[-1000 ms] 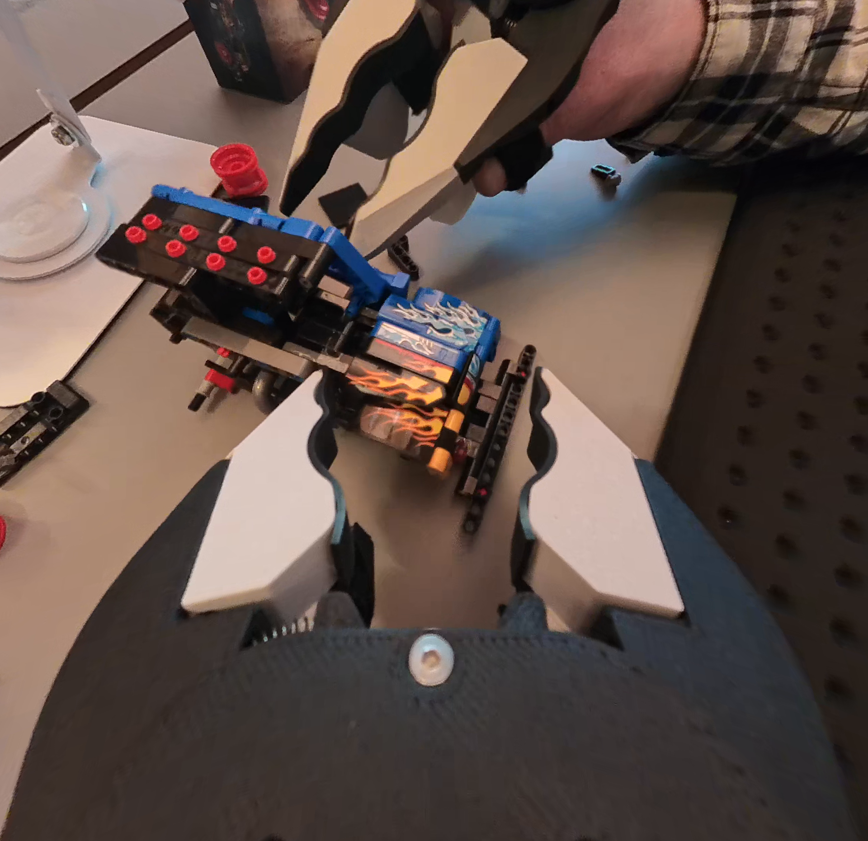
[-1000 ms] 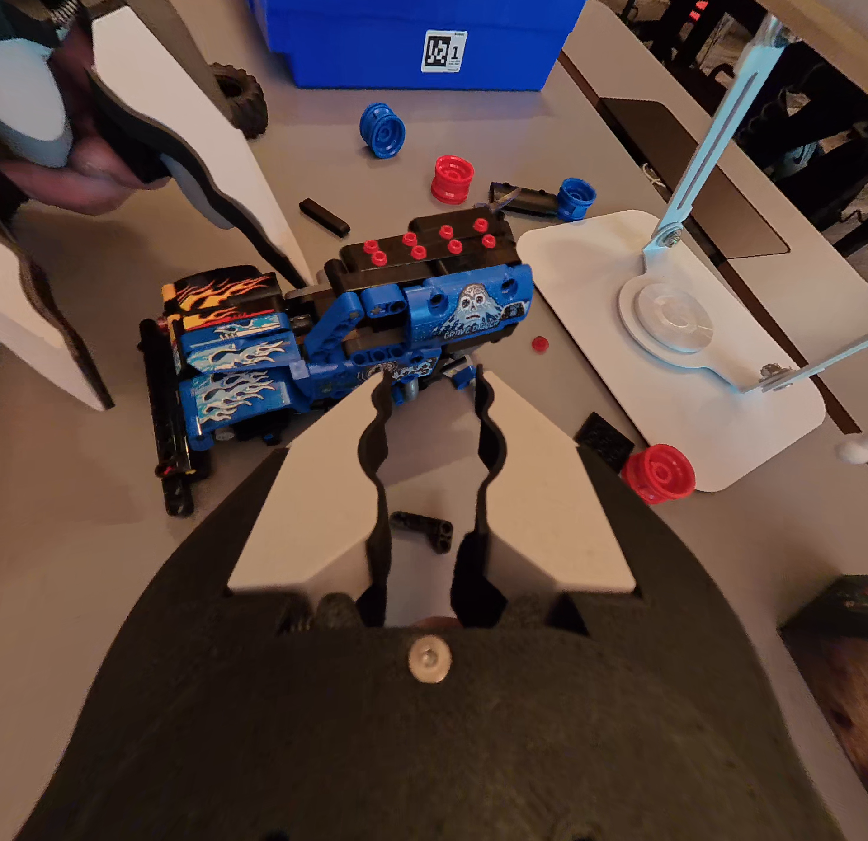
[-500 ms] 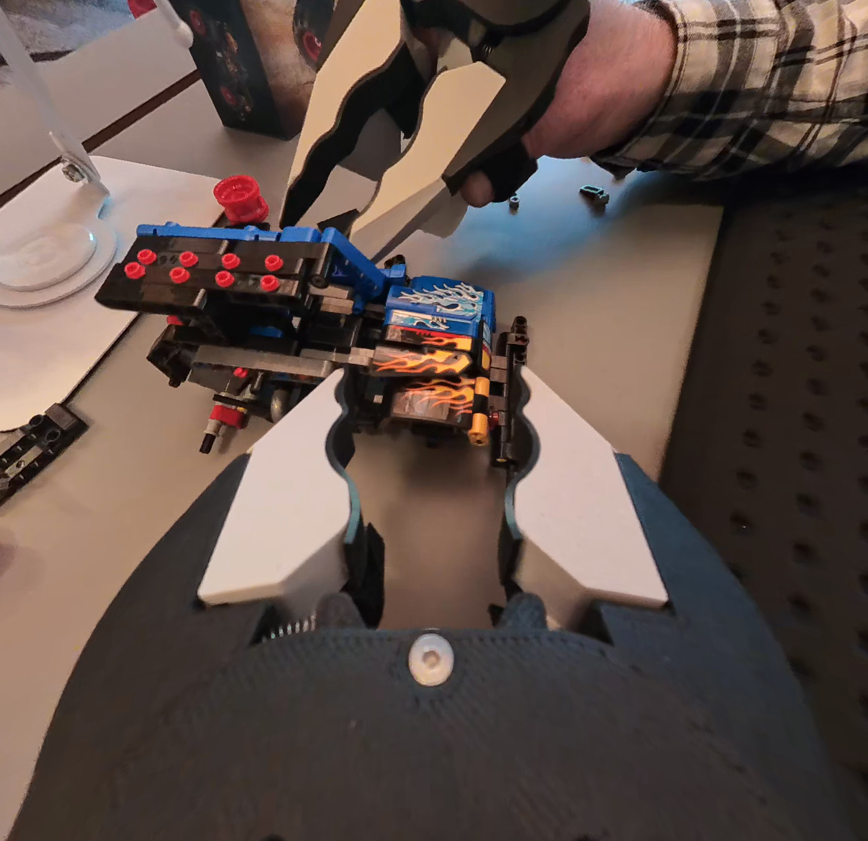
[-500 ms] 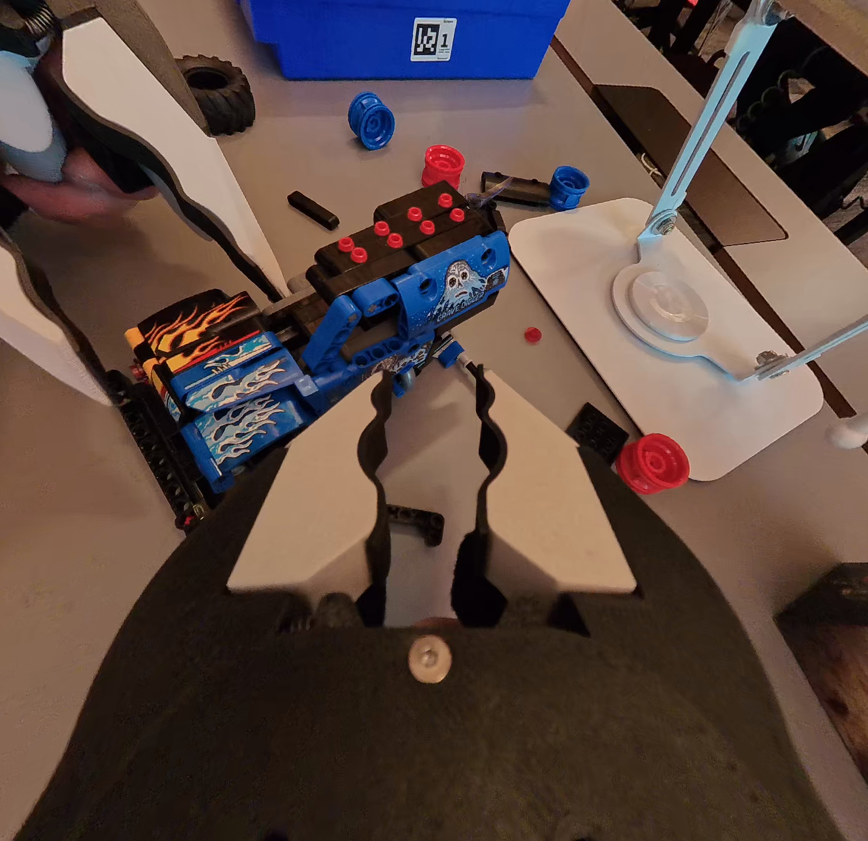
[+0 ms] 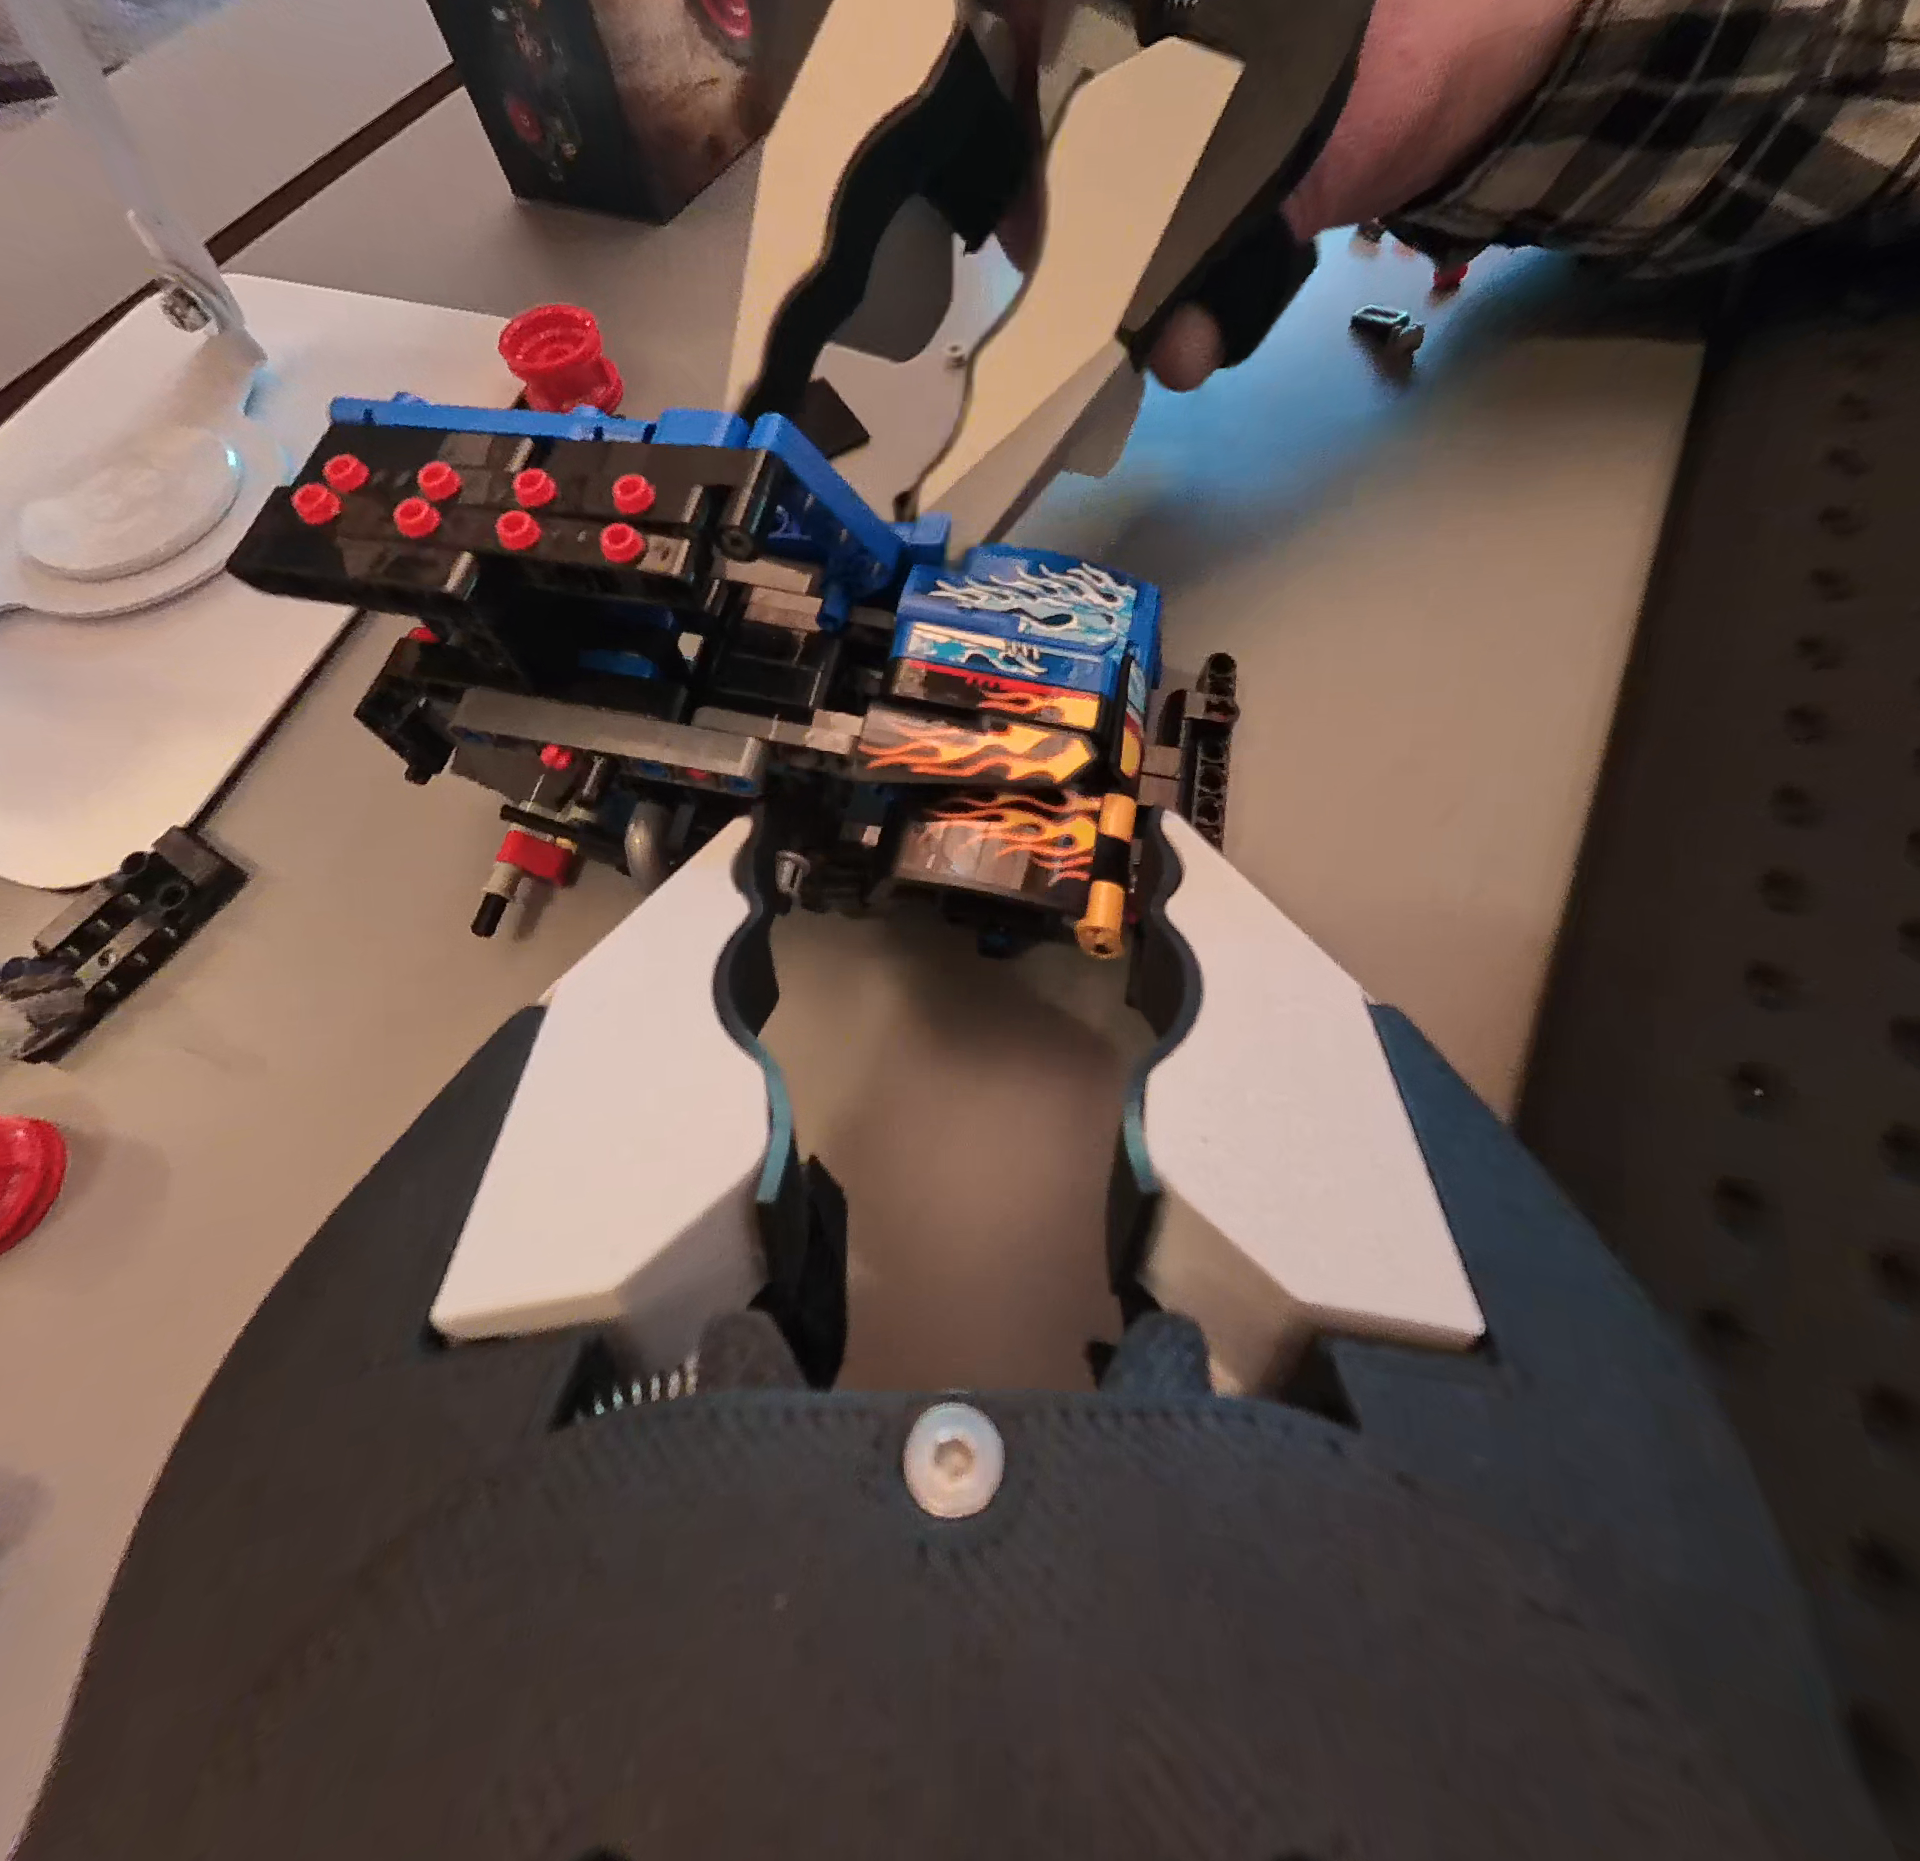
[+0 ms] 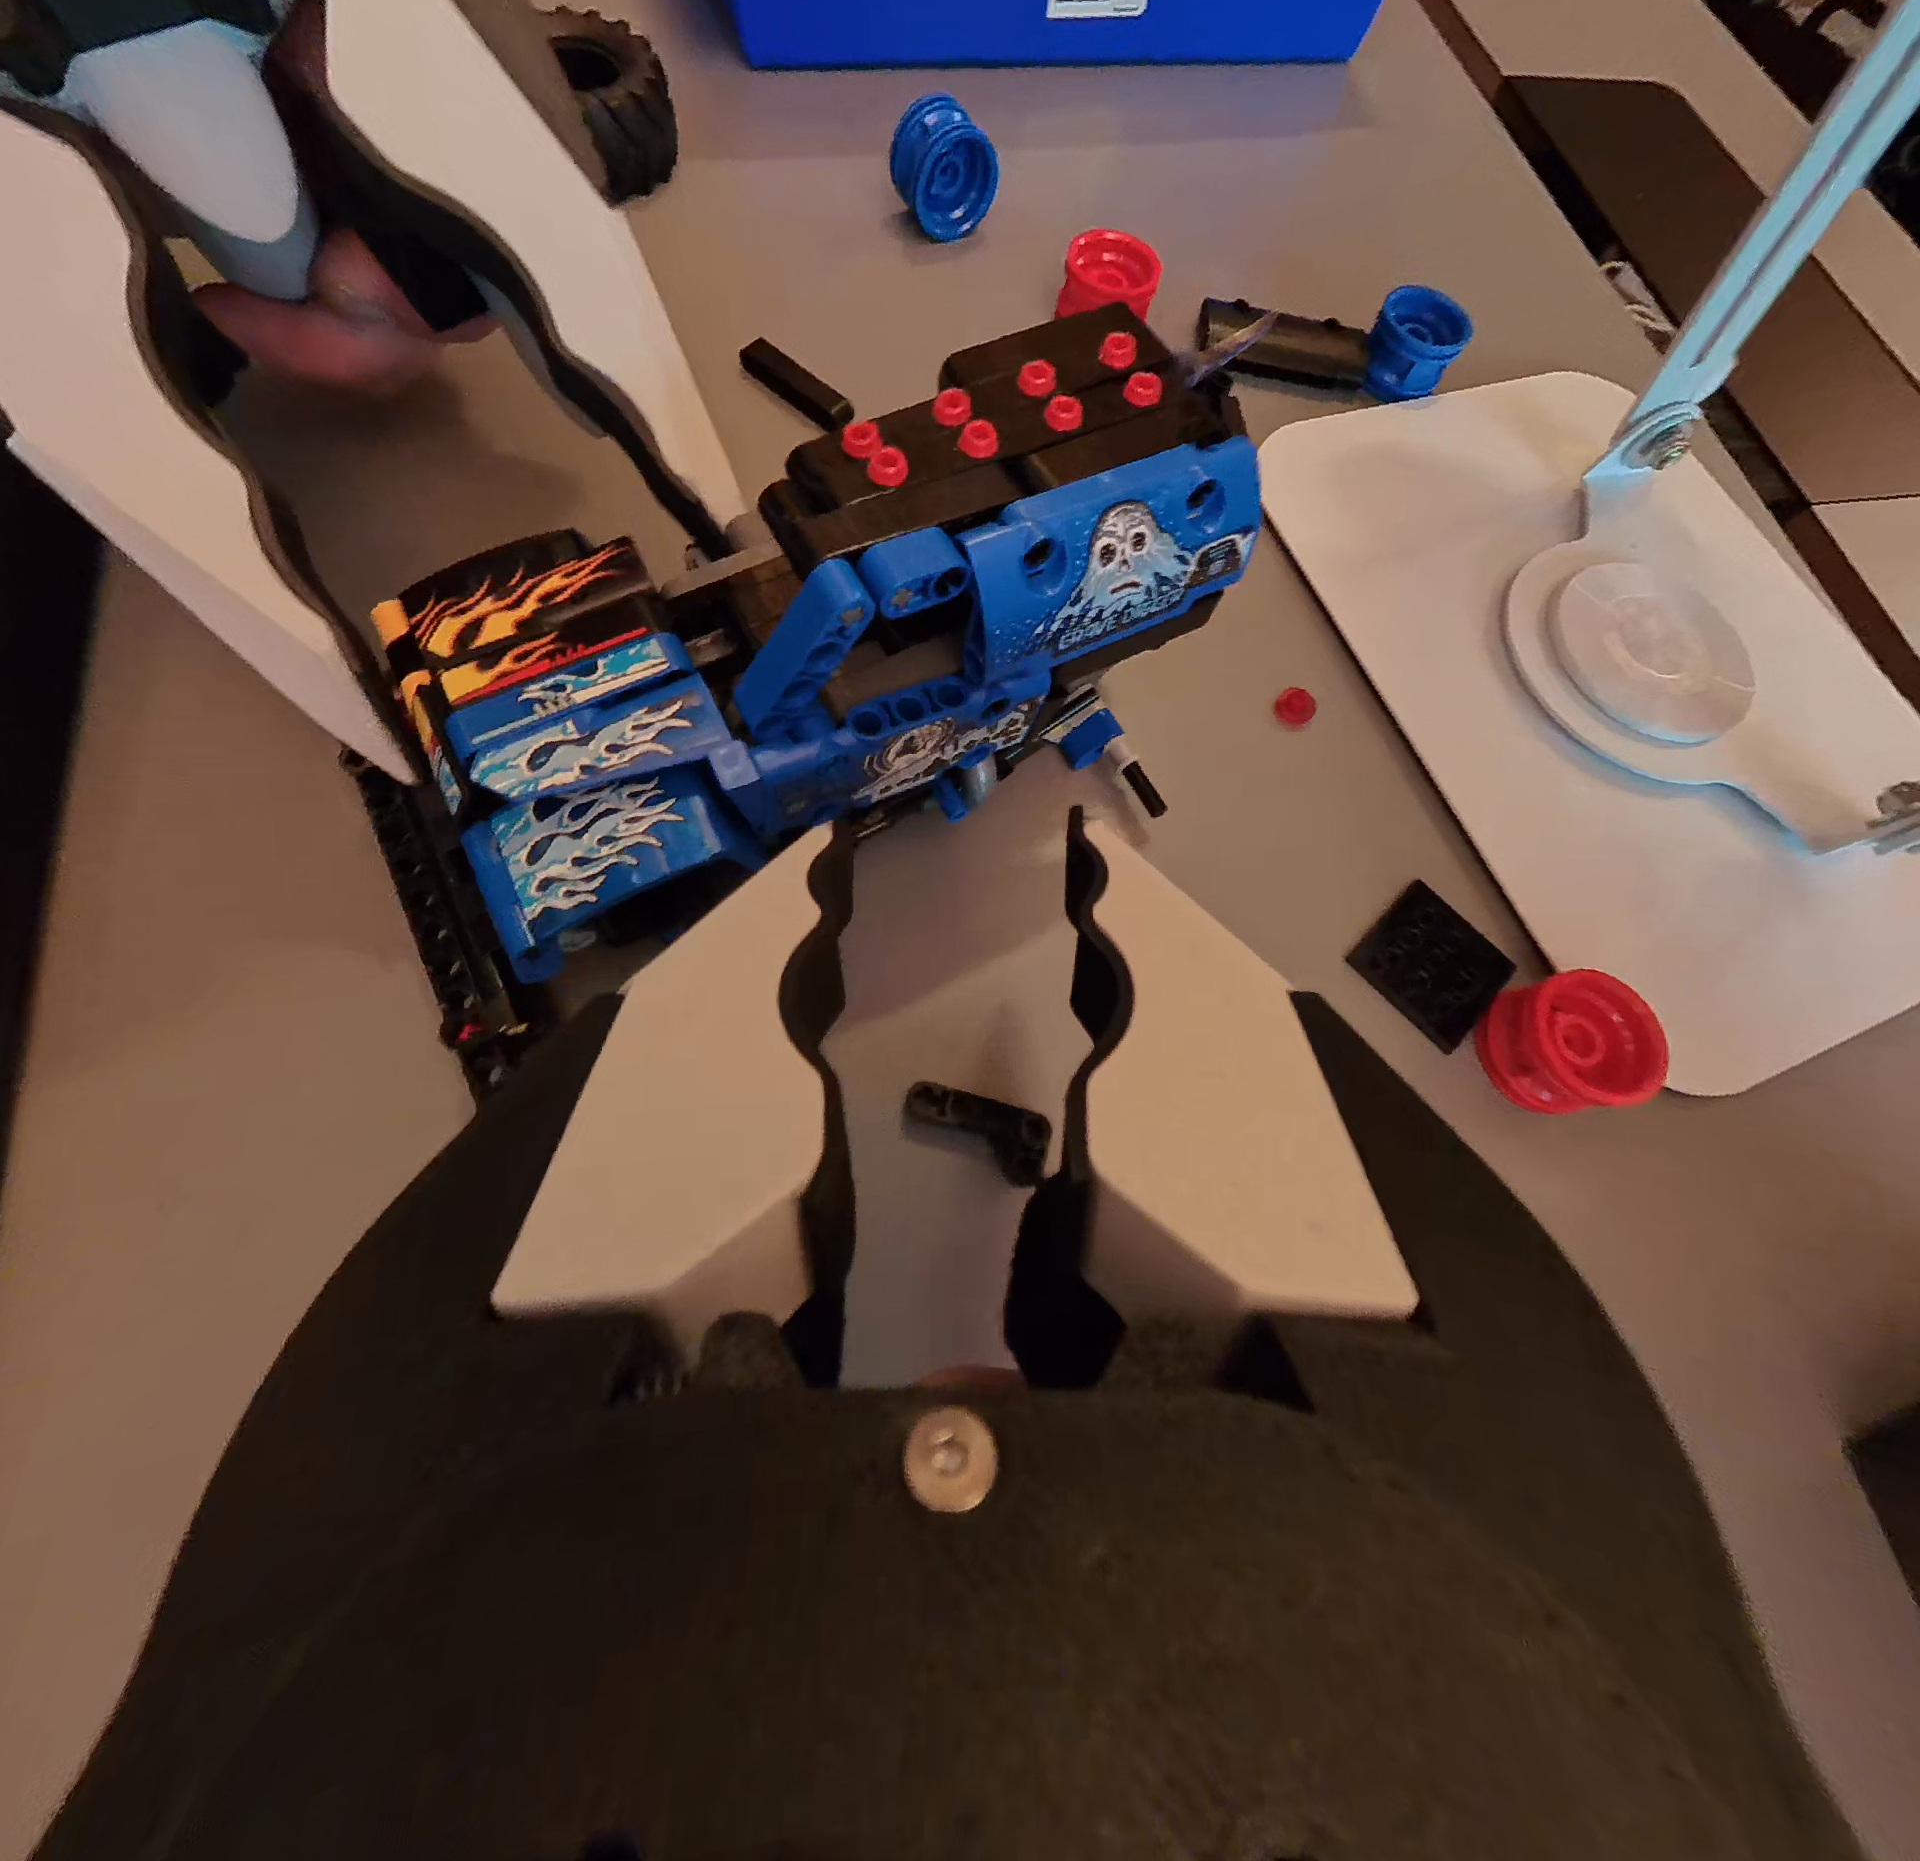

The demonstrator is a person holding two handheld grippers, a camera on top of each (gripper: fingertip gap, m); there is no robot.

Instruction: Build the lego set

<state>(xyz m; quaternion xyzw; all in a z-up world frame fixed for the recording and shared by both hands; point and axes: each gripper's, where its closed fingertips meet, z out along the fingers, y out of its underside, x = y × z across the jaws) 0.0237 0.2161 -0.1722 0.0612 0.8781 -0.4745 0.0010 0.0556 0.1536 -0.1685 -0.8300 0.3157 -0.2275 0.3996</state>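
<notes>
The blue and black lego truck [image 5: 644,606] with flame panels lies on the grey table; it also shows in the right wrist view [image 6: 1039,585]. My left gripper [image 5: 961,850] is shut on the truck's flame-painted front end, one finger on each side. It shows in the right wrist view [image 6: 561,658] at the upper left. My right gripper [image 6: 951,835] is open a little and empty, its tips just short of the truck's blue side. It shows in the left wrist view [image 5: 831,461] behind the truck. A small black angled piece [image 6: 977,1125] lies on the table between its fingers.
Loose parts lie around: red hubs [image 6: 1569,1042] [image 6: 1107,273], blue hubs [image 6: 943,168] [image 6: 1418,341], a black plate [image 6: 1429,964], a red stud [image 6: 1294,707], a tyre [image 6: 613,97]. A blue bin [image 6: 883,3] stands behind, a white stand base [image 6: 1455,564] at right. The set's box [image 5: 613,66] stands behind; a black perforated mat [image 5: 1766,876] borders the table.
My left gripper has closed in onto the truck's front end. The truck has turned on the table, its rear swinging toward the white stand base. My right gripper stays open by its side.
</notes>
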